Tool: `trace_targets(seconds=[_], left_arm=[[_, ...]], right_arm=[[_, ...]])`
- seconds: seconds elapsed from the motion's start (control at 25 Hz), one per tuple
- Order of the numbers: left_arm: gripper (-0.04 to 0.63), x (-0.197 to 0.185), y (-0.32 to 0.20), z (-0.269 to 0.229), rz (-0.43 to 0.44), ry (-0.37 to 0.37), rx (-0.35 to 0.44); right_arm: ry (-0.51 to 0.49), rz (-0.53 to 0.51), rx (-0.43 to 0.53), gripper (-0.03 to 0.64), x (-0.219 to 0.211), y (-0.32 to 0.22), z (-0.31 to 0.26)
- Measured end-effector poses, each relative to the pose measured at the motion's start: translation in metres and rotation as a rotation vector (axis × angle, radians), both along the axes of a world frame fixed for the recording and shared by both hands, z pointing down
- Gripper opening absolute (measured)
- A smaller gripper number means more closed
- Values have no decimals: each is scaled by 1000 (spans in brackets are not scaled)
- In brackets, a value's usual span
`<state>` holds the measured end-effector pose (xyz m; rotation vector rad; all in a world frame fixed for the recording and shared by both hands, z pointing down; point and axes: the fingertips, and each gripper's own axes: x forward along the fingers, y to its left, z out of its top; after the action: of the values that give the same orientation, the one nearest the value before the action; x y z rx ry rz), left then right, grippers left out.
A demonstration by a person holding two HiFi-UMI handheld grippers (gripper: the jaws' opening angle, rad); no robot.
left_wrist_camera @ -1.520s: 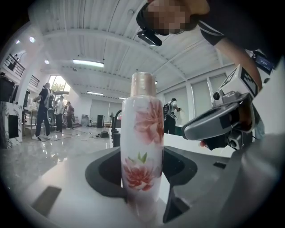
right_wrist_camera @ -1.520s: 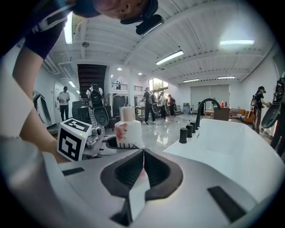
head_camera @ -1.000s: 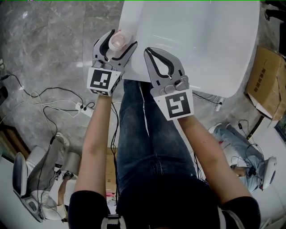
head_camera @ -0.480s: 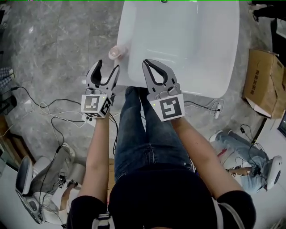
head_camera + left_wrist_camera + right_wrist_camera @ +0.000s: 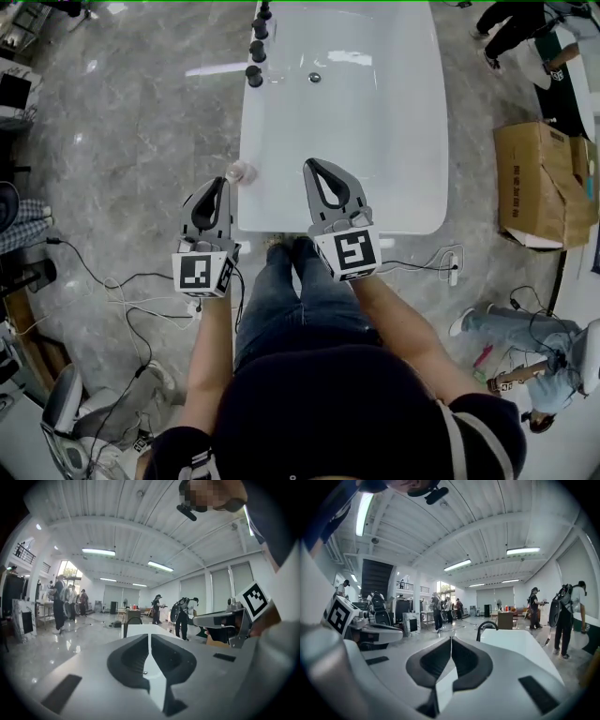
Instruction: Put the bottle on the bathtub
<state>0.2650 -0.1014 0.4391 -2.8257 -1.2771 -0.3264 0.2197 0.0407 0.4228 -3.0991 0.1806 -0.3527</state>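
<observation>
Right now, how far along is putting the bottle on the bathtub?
Done: the bottle stands on the near-left rim of the bathtub, touched by neither gripper. In hand: nothing; the left gripper and right gripper both show fingers closed and empty. Left: apparently nothing.

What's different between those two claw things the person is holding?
The left gripper hangs over the grey floor beside the bathtub, close to the bottle on its rim; the right gripper reaches over the bathtub's near end. The right gripper leans leftward; the left gripper points nearly straight ahead. Both are shut and empty.
</observation>
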Motion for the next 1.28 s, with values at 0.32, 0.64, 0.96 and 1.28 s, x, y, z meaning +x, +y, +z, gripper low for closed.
trace_targets(seconds=[0.32, 0.64, 0.96, 1.28], left_arm=[[23, 3, 57, -122, 31, 155, -35], [23, -22, 105, -204, 101, 238, -89], [23, -31, 124, -238, 137, 267, -128], [23, -33, 124, -237, 125, 272, -100]], right_arm=[[80, 152, -47, 26, -15, 50, -90], [160, 271, -147, 26, -47, 88, -174], [186, 293, -146, 26, -55, 98, -206], [204, 264, -111, 25, -57, 100, -212]])
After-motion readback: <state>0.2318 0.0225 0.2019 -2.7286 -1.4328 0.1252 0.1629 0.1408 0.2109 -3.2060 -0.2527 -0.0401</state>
